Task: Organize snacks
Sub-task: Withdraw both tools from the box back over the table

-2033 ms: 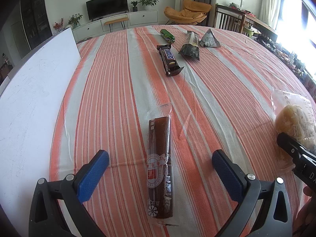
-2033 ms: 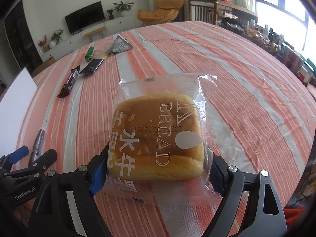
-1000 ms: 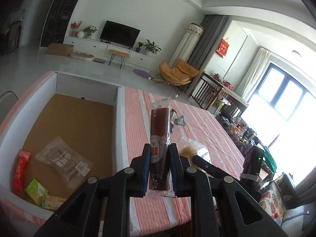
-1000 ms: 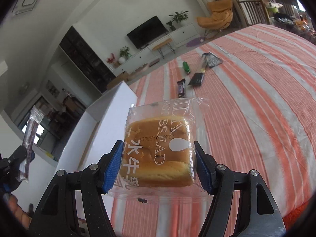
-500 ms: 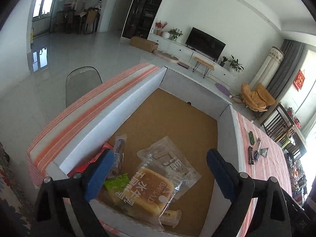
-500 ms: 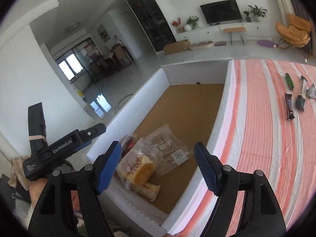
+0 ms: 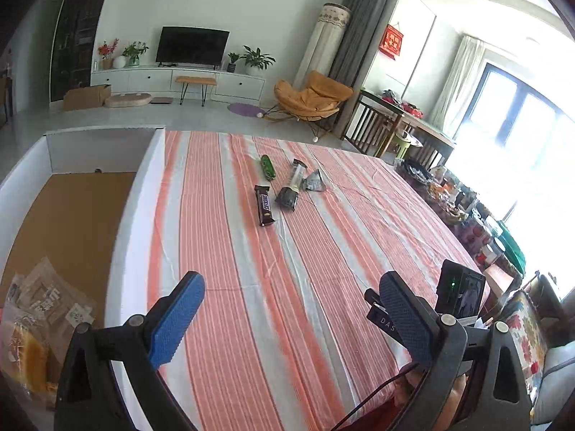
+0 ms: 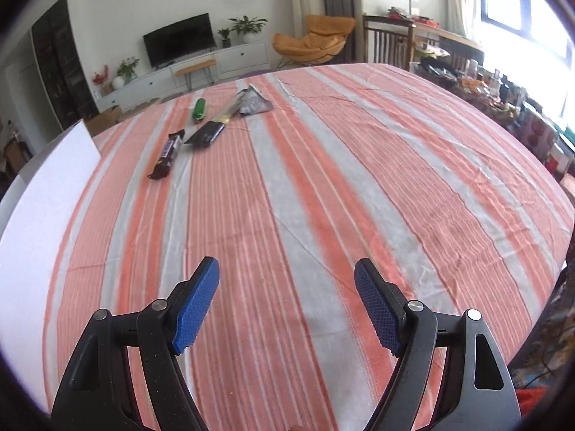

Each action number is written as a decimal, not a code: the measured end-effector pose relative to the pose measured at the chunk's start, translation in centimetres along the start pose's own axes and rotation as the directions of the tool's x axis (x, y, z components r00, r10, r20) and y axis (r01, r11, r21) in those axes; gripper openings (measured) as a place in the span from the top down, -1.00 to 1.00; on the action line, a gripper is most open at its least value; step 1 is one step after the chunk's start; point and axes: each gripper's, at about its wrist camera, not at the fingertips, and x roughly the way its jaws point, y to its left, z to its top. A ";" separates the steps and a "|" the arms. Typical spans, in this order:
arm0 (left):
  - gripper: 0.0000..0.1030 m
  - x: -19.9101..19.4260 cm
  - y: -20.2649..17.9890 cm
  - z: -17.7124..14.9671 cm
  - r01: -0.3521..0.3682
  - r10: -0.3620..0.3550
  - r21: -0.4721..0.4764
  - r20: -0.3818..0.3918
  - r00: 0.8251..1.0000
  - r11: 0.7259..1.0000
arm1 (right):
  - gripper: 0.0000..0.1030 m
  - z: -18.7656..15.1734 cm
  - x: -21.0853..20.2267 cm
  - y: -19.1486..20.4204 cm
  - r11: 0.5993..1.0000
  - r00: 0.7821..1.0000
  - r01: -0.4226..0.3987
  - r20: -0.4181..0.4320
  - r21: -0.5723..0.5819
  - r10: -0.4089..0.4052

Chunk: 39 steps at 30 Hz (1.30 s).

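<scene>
My left gripper (image 7: 291,319) hangs over the near part of the striped table, its jaws opening, nothing between them. My right gripper (image 8: 287,309) is open and empty over the same cloth; its black tip (image 7: 381,318) shows behind my left gripper's right finger. Far up the table lie a dark chocolate bar (image 7: 264,205) (image 8: 167,154), a green packet (image 7: 267,167) (image 8: 199,107), a long dark packet (image 7: 291,188) (image 8: 212,129) and a silver triangular packet (image 7: 314,181) (image 8: 255,104). In the white box (image 7: 138,194) at the left lie a wrapped bread (image 7: 25,355) and a clear packet (image 7: 50,301).
The box's white wall (image 8: 43,194) runs along the table's left side. The striped cloth (image 8: 323,197) stretches bare between the grippers and the far snacks. Past the right edge stand chairs and a cluttered side table (image 7: 460,197). A person's hand shows at the bottom right.
Both grippers let go over the box and swung back over the table. The bread and the brown bar have left the jaws; the bread now lies in the box.
</scene>
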 end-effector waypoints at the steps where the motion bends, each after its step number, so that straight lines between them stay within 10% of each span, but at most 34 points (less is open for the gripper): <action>1: -0.89 1.7 -1.0 -0.2 -0.004 0.004 0.018 -0.021 1.000 1.000 | -0.59 0.2 0.2 -1.0 0.998 1.000 -0.011 -0.016 0.064 0.012; 13: -0.89 17.7 0.3 -5.0 -0.279 0.310 0.167 -0.202 0.929 0.946 | -0.57 0.1 2.0 -0.9 0.995 0.995 0.096 -0.041 0.022 -0.095; 39: -1.00 17.2 1.1 -5.4 -0.270 0.296 0.146 -0.200 0.934 0.952 | -0.71 -0.7 2.9 -0.2 0.992 0.989 0.121 -0.086 -0.025 -0.123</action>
